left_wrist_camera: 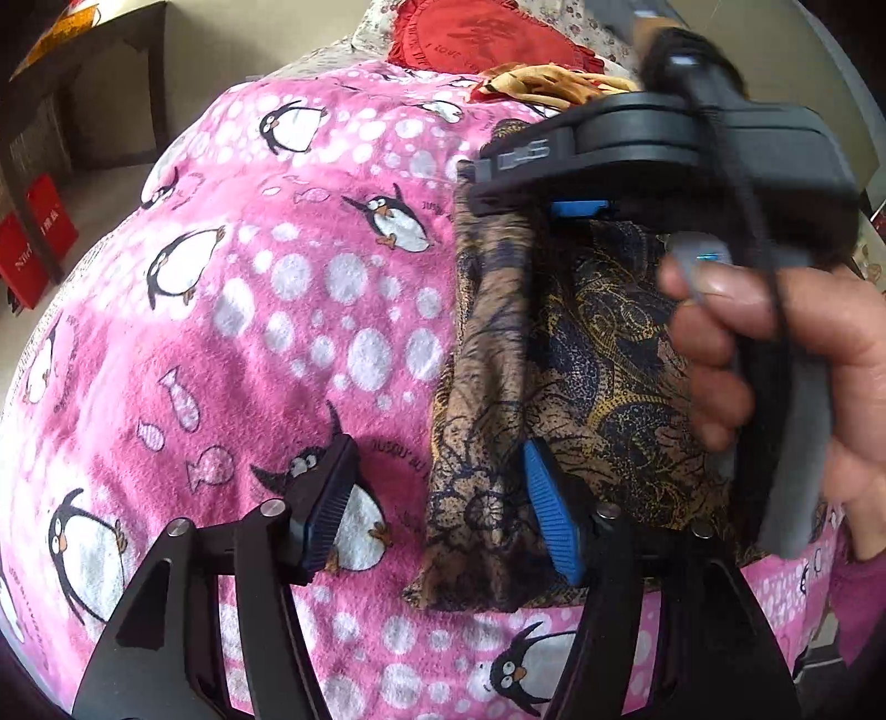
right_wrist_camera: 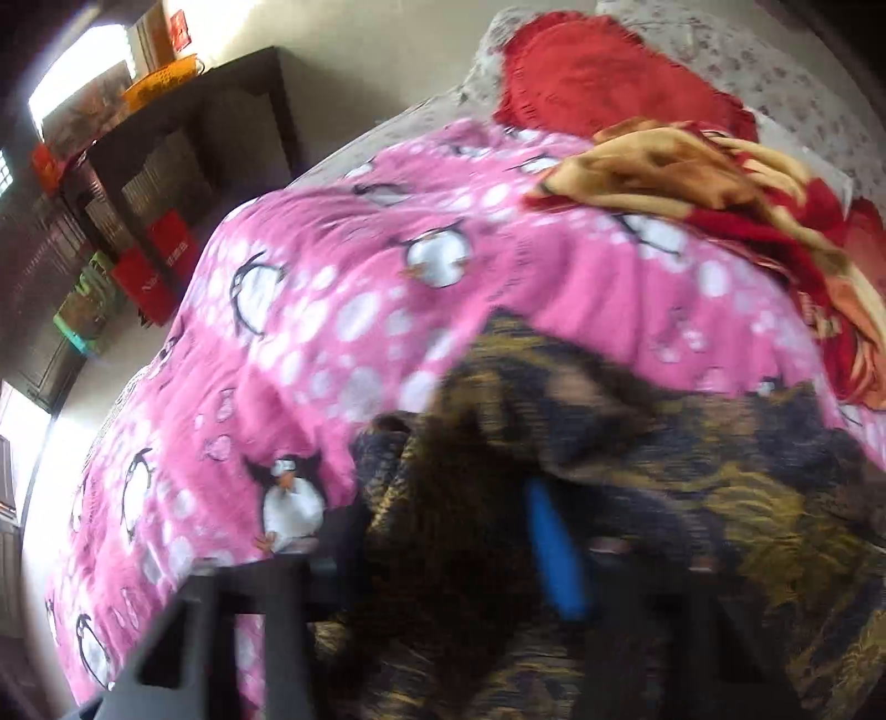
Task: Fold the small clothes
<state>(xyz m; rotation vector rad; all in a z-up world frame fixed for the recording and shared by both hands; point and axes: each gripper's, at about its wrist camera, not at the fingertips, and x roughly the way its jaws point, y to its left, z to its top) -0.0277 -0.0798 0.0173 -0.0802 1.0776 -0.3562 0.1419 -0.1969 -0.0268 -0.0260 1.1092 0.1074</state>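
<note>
A brown, gold and navy patterned garment [left_wrist_camera: 598, 354] lies on a pink penguin blanket [left_wrist_camera: 266, 310]. My left gripper [left_wrist_camera: 437, 493] is open, its fingers wide apart over the garment's left edge near the front. My right gripper [left_wrist_camera: 554, 205] shows in the left wrist view, held by a hand, with a fold of the garment hanging from its fingers. In the blurred right wrist view the garment [right_wrist_camera: 637, 443] fills the lower right and drapes over the right gripper [right_wrist_camera: 448, 531], whose blue finger pad [right_wrist_camera: 554, 554] shows through; whether it is clamped on cloth is unclear there.
A red cushion [left_wrist_camera: 487, 33] and an orange-red cloth [right_wrist_camera: 720, 188] lie at the far end of the bed. A dark table [right_wrist_camera: 183, 144] and red boxes [right_wrist_camera: 155, 266] stand to the left on the floor.
</note>
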